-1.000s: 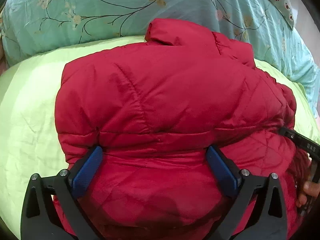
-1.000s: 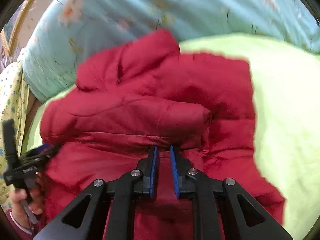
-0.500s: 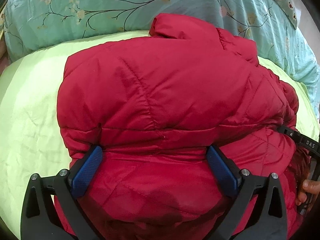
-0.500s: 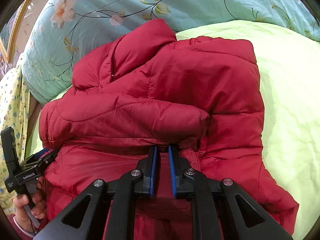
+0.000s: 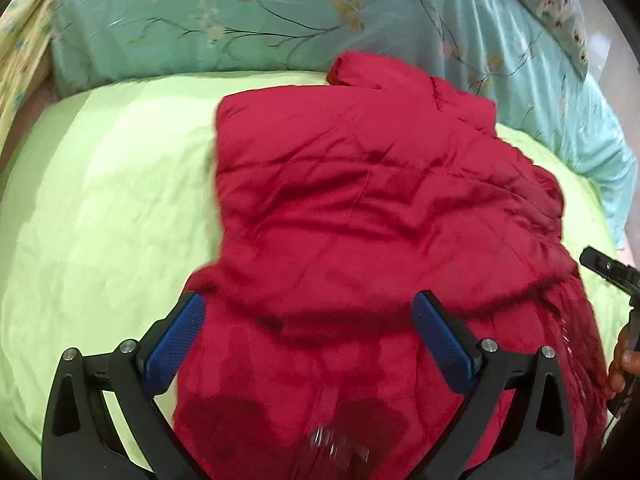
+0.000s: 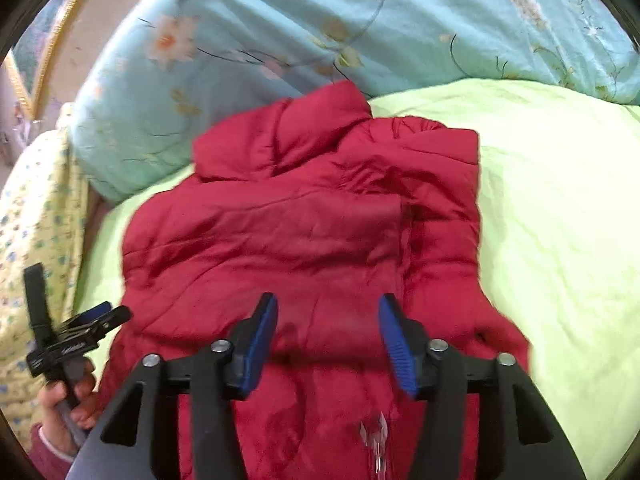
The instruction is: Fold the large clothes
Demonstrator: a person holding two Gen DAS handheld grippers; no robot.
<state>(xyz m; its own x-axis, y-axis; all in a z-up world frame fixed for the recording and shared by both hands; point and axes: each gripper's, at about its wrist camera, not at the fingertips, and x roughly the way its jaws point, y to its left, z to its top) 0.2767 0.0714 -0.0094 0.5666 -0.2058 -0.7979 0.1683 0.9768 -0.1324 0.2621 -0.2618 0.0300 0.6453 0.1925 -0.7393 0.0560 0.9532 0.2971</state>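
Since a moment ago both my tongs have lifted off the puffy red jacket [image 5: 372, 208], which lies folded on the smooth lime-green sheet [image 5: 100, 208], collar toward the floral turquoise quilt [image 5: 248, 16]. My right gripper [image 6: 328, 336] has just been opening, nothing between its ribbed blue pads. My left gripper [image 5: 308, 340] stands wide, empty.

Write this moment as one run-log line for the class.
left gripper: open, above jacket | right gripper: jaws just opened, nothing between | red jacket: folded on green sheet
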